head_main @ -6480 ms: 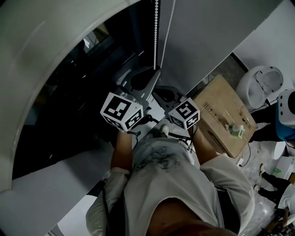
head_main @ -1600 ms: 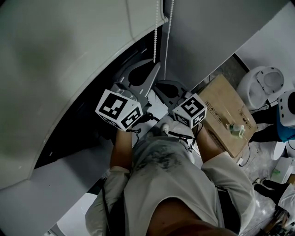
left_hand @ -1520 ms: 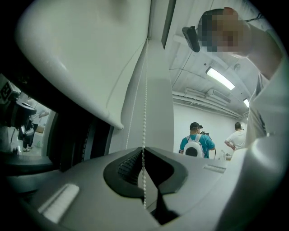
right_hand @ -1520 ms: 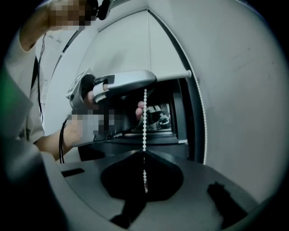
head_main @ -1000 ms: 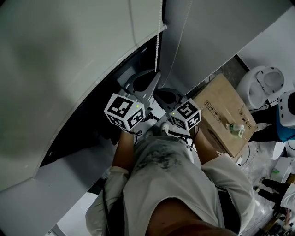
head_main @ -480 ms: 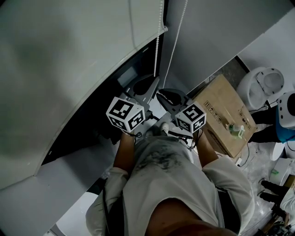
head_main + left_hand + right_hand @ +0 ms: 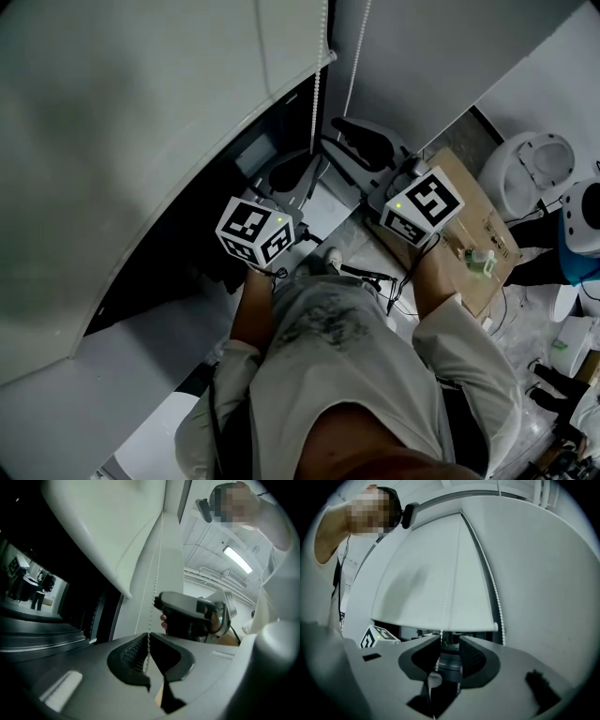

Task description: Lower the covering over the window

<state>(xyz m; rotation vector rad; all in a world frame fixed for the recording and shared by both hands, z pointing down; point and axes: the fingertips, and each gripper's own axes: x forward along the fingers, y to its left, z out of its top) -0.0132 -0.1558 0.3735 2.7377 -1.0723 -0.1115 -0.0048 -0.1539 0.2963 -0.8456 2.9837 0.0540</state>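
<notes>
Window [image 7: 178, 244]: dark pane, left of the wall.
Wall [image 7: 441, 56]: plain grey.
Floor [image 7: 548, 84]: white.
Box [image 7: 464, 220]: brown cardboard, on the floor beside the wall, with a small green bottle [image 7: 481, 263] on top.
Ceiling light [image 7: 239, 559]: long strip, lit.

Dim, grey light throughout, with fisheye bending and dark corners.

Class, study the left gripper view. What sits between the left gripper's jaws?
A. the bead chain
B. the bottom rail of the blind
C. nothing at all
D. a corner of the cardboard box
A: in the left gripper view the bead chain runs straight down into the left gripper, whose jaws are pinched together on it.
</notes>
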